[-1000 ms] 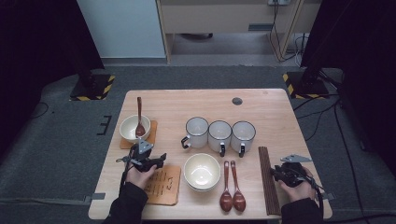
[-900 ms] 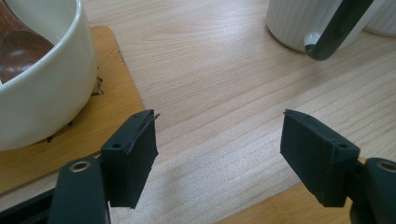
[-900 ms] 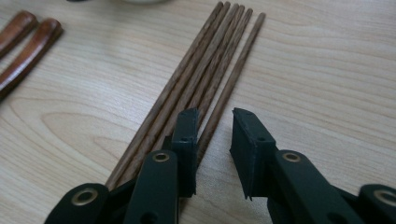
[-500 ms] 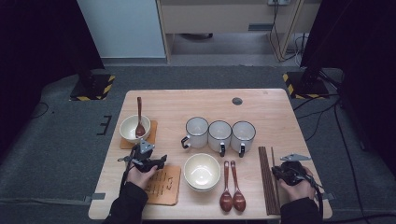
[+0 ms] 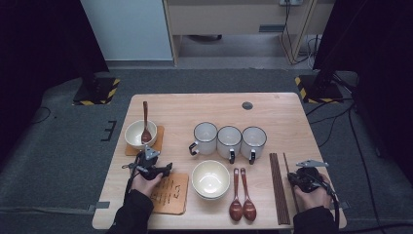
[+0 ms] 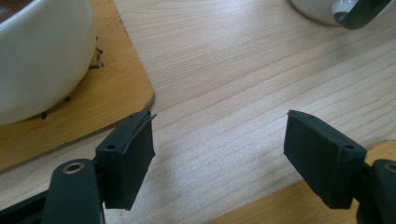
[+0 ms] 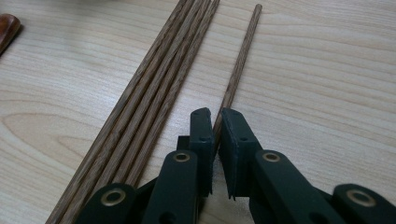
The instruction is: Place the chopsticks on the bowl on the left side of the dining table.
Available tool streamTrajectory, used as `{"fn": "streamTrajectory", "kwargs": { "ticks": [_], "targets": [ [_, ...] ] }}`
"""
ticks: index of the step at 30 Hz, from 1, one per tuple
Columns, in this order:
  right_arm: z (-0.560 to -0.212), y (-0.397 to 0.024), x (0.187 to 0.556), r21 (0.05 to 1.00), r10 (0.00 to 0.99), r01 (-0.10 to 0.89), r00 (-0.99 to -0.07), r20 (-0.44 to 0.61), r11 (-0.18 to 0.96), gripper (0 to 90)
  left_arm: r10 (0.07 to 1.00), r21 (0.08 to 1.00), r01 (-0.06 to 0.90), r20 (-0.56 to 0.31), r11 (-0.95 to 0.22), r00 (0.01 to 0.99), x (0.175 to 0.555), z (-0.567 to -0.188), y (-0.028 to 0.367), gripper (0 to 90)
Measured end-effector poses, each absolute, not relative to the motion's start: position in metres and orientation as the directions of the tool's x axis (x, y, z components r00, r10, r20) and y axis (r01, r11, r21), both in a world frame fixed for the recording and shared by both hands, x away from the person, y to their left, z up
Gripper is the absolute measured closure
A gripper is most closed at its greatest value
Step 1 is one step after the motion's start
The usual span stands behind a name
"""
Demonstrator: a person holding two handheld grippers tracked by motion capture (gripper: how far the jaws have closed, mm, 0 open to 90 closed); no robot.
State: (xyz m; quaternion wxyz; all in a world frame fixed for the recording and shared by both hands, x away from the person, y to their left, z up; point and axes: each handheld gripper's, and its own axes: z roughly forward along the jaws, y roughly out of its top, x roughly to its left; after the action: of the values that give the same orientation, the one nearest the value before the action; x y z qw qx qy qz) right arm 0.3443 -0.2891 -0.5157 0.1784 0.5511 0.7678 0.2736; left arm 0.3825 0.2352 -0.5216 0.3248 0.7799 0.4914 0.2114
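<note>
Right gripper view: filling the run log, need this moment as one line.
right gripper: shut on single brown wooden chopstick | left gripper: open, empty | four-chopstick bundle: on table

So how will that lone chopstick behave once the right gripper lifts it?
The single chopstick looks like stiff wood, so it likely won't bend. Thin and round, it may roll if released. The right gripper pinches near one end, so the far tip may sag.
</note>
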Motion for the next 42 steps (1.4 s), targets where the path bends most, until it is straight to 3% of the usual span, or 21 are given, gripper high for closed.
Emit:
{"fn": "streamTrajectory", "kwargs": {
  "ticks": [29,33,42],
  "targets": [
    [-0.517,-0.293,0.356,0.621,0.931,0.733,-0.366,0.017,0.277,85.0,0.905,0.703,0.642,0.007,-0.307,0.426,0.384,-0.525,0.236,23.2],
    [-0.517,-0.295,0.353,0.635,0.932,0.724,-0.361,0.016,0.269,78.8,0.904,0.7,0.642,0.01,-0.311,0.428,0.384,-0.525,0.236,23.2],
    [-0.515,-0.3,0.336,0.647,0.936,0.719,-0.351,0.022,0.255,77.7,0.909,0.692,0.653,0.012,-0.309,0.417,0.386,-0.529,0.238,22.7]
  ]
}}
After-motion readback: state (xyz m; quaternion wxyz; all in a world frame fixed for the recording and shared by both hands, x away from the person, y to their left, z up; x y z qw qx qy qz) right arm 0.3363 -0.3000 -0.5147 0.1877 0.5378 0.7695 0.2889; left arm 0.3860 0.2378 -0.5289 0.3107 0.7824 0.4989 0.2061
